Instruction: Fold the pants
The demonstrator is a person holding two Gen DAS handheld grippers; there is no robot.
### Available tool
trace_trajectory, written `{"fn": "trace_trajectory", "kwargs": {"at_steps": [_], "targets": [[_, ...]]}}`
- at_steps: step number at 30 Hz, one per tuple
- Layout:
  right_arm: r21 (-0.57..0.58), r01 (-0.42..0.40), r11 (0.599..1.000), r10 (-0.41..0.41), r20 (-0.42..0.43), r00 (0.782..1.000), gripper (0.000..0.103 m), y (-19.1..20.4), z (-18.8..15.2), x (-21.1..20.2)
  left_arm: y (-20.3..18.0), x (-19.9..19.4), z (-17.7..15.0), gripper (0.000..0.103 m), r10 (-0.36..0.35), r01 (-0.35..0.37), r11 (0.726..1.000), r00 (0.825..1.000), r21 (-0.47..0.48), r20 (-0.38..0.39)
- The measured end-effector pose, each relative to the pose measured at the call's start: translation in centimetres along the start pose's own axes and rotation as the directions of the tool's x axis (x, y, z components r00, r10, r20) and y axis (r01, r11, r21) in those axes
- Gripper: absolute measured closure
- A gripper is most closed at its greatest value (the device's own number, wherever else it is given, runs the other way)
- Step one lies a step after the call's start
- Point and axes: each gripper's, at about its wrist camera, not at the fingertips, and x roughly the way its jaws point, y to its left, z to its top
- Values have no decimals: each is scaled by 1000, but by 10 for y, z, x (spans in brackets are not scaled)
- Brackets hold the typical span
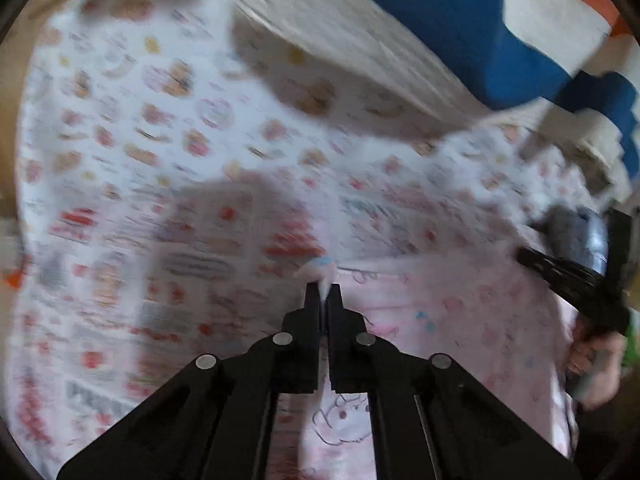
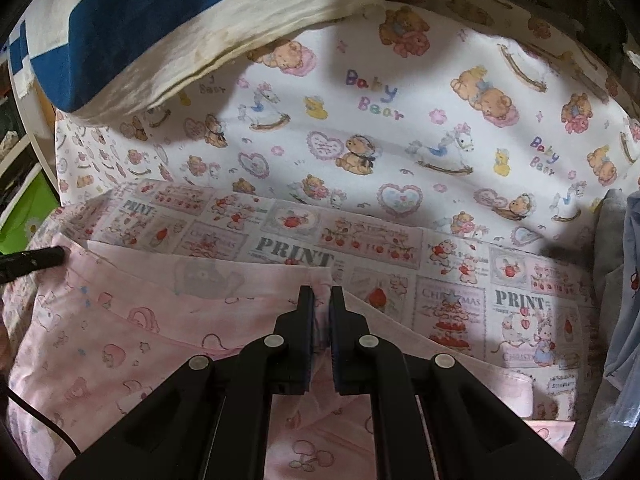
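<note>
A soft white bear-print sheet [image 2: 400, 120] spreads widest, with a strawberry-patterned "PRINT" cloth [image 2: 360, 248] lying flat on it; on that cloth lie the pale pink pants [image 2: 140, 320], thin cotton with small heart and cherry outlines, creased into loose folds. The left gripper [image 1: 323, 292] is clamped on a pinched tuft of the pants' edge; the right gripper [image 2: 321, 300] is clamped on a fold at their far edge, beside the cloth.
</note>
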Motion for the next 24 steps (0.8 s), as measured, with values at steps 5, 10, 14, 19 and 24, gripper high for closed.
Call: {"fn": "trace_trajectory", "kwargs": {"at_steps": [5,10,14,19,24], "targets": [[-20,-81,996,82,29,996,96,15,19,-16,-1,-57,13,101,93,-97,995,982,18,166],[-79,-123,989,130,103,986,96,53,50,-28,15,-85,28,101,234,-245,969,943,18,239],[-100,-119,988,127,76,989,96,83,64,-5,38,-72,25,100,321,-324,946,927,-17,194],[-104,-64,992,68,30,997,96,97,62,29,55,-36,10,94,351,-353,936,932,1,89],[-91,-12,996,14,20,1000,96,83,59,42,63,-30,3,54,367,-367,930,924,-21,106]]}}
